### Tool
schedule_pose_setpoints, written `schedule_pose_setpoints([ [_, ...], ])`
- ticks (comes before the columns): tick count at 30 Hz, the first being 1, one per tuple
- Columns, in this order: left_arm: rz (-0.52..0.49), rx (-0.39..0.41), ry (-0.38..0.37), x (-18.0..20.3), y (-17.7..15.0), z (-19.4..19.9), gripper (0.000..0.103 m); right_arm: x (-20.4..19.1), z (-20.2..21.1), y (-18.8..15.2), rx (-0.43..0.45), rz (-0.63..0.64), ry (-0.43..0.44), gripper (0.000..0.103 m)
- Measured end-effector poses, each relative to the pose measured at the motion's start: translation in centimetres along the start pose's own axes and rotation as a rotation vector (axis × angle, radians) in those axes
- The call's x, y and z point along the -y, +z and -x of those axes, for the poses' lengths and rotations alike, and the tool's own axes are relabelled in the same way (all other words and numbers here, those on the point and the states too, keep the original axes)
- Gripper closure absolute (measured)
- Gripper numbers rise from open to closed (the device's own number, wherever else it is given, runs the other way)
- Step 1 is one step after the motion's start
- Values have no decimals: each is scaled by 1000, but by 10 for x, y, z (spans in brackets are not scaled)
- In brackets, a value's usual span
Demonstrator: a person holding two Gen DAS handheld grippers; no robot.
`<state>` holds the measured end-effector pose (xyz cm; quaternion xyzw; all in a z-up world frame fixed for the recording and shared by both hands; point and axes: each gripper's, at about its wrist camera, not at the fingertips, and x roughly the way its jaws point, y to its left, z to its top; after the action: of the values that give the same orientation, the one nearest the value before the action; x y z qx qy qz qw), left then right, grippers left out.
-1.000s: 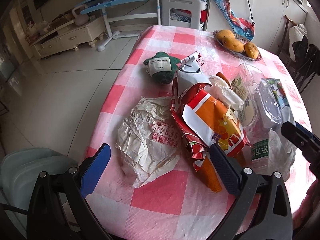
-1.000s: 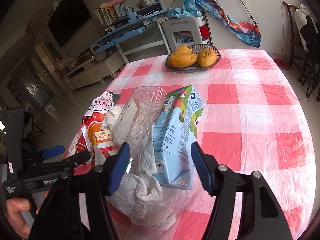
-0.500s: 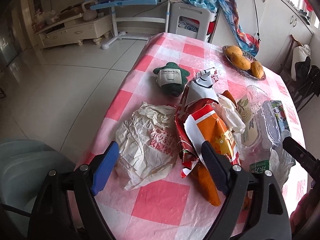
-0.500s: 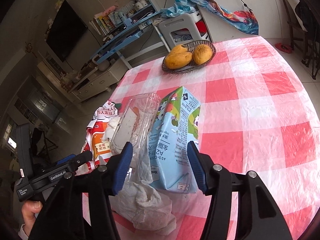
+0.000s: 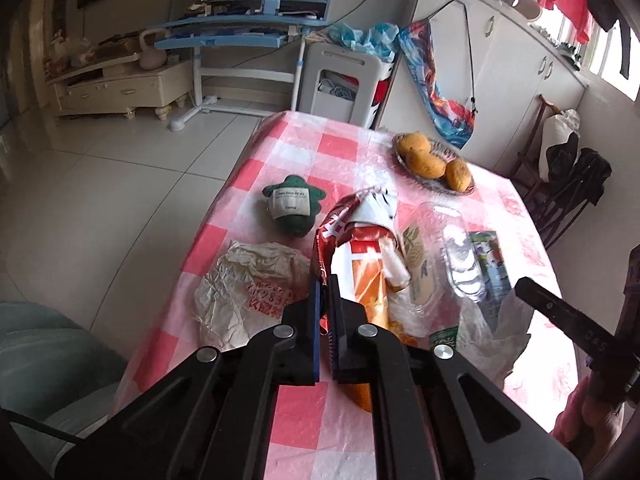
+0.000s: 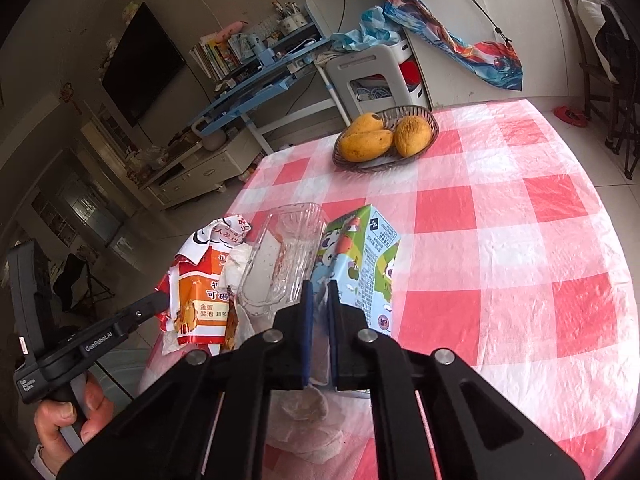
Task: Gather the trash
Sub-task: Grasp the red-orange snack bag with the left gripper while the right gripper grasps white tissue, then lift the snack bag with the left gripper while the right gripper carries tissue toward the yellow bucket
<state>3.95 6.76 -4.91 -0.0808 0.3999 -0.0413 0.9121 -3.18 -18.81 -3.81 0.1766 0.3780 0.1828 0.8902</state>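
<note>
Trash sits heaped at centre frame, and your left gripper (image 5: 325, 280) has just clamped the red-orange snack wrapper (image 5: 360, 264) at its edge while your right gripper (image 6: 318, 292) has just pinched the clear bag (image 6: 316, 344) by the milk carton (image 6: 360, 264), likely to lift both.

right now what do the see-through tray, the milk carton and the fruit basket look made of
Clear tray: thin glossy plastic, since it is see-through with bright glints. Milk carton: printed, coated paperboard, judging by its sharp folded edges and slight sheen. Fruit basket: dark woven wire or wicker; the open weave shows, but the material stays uncertain.
</note>
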Motion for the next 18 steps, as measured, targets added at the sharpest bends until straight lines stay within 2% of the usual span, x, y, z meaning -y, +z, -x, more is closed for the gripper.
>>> schedule_pose_setpoints([
  [3, 6, 75, -45, 2, 0, 21, 99, 1, 8, 0, 18, 2, -1, 98],
  [5, -33, 89, -8, 6, -1, 26, 99, 0, 13, 0, 32, 9, -7, 98],
  [7, -60, 29, 10, 8, -3, 17, 99, 0, 14, 0, 30, 7, -10, 97],
  [9, -39, -67, 1, 5, -6, 0, 93, 5, 7, 0, 6, -27, 14, 97],
  [11, -13, -121, -3, -1, -9, -12, 75, 9, -2, -2, -26, -70, 49, 78],
  [12, -3, -126, 6, -2, -7, -16, 71, 10, -5, -3, -41, -89, 52, 52],
  [13, -1, -121, 18, -4, -8, -17, 63, 9, -8, -4, -58, -100, 57, 40],
  [14, -2, -111, 32, -5, -8, -18, 56, 7, -10, -5, -69, -94, 64, 40],
  [16, -7, -92, 57, -5, -6, -19, 51, -1, -9, -7, -79, -55, 43, 40],
  [18, -11, -83, 76, -4, -5, -23, 49, -10, -1, -8, -50, 7, 2, 40],
])
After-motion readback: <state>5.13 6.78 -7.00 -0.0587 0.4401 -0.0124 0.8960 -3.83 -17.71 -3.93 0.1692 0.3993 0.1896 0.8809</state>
